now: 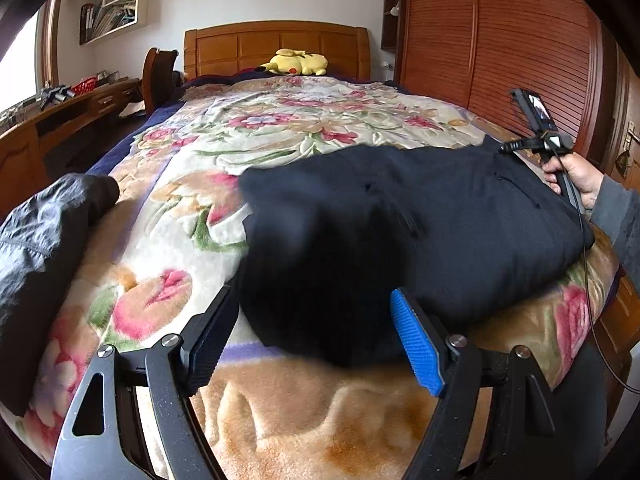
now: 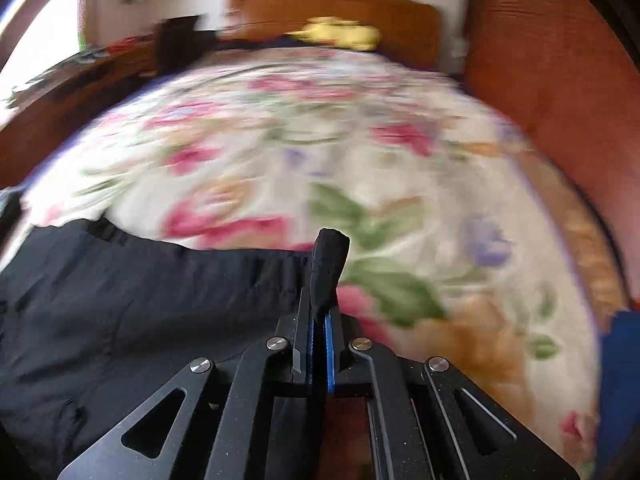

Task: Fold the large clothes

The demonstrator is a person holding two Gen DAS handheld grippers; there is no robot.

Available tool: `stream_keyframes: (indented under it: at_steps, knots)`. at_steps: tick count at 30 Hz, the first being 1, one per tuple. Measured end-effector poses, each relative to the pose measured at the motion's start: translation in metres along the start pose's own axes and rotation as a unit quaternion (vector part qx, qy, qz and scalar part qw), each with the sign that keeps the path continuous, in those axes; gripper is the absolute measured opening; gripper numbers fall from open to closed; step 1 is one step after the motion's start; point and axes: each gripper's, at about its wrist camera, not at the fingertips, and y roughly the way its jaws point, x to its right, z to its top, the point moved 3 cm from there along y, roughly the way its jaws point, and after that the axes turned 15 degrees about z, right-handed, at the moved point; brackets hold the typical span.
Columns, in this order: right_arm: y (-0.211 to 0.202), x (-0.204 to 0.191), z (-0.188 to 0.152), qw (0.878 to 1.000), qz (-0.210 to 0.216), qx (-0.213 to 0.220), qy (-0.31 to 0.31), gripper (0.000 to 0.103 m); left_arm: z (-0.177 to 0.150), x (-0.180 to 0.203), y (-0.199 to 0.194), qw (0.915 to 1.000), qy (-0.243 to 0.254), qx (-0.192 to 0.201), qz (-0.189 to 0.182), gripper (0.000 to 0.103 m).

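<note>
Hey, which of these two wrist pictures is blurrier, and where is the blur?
Right wrist view: smeared across the floral blanket and headboard, while the right gripper stays sharp. Left wrist view: mostly crisp, with blur only on the near edge of the dark garment; fisheye bending curves the bed in both.

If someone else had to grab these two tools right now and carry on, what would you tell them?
Left gripper: open, holding nothing, at the near edge of the black garment.
Right gripper: shut on a pinch of the black garment's edge.
The garment lies across the near end of the floral blanket; a grey jacket lies at the left.
Done: one edge is gripped. I cannot tell how far the folding has got.
Left: grip with the left gripper, then fold.
</note>
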Motion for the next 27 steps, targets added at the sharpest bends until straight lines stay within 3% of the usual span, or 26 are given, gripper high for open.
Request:
stream_keyframes:
  at_steps: [2, 4, 6, 8, 10, 12, 17, 22, 27]
  knots:
    - [0.018, 0.003, -0.008, 0.999, 0.005, -0.043, 0.008, 0.004, -0.002, -0.003, 0.001, 0.9999, -0.010, -0.007, -0.006, 0.079]
    - [0.016, -0.002, -0.011, 0.999, -0.002, -0.038, -0.005, 0.004, -0.004, -0.003, -0.002, 0.9999, -0.011, -0.005, -0.009, 0.079]
    - [0.006, -0.010, -0.010, 0.999, -0.009, -0.024, -0.021, 0.015, -0.005, -0.002, -0.004, 1.0000, -0.007, -0.003, -0.005, 0.079]
    - [-0.011, -0.019, -0.010, 0.999, -0.008, -0.008, -0.036, 0.040, -0.005, -0.003, -0.006, 1.0000, -0.007, -0.001, -0.003, 0.079]
    - [-0.026, -0.029, -0.011, 0.998, -0.012, 0.015, -0.051, 0.057, -0.005, -0.004, -0.008, 0.9999, -0.011, 0.003, -0.005, 0.079]
    - [-0.045, -0.042, -0.015, 0.997, -0.008, 0.042, -0.058, 0.058, -0.003, -0.006, -0.009, 0.9999, -0.014, 0.006, -0.004, 0.079]
    - [-0.095, -0.086, -0.049, 0.992, 0.056, 0.082, -0.082, 0.059, -0.002, -0.009, -0.013, 0.9997, -0.016, 0.015, 0.004, 0.079]
    - [-0.099, -0.128, -0.100, 0.985, 0.112, 0.075, -0.109, 0.059, -0.002, -0.011, -0.014, 0.9997, -0.020, 0.016, 0.005, 0.079]
    - [-0.090, -0.152, -0.137, 0.981, 0.127, 0.068, -0.132, 0.059, -0.003, -0.012, -0.014, 0.9996, -0.021, 0.016, 0.007, 0.079]
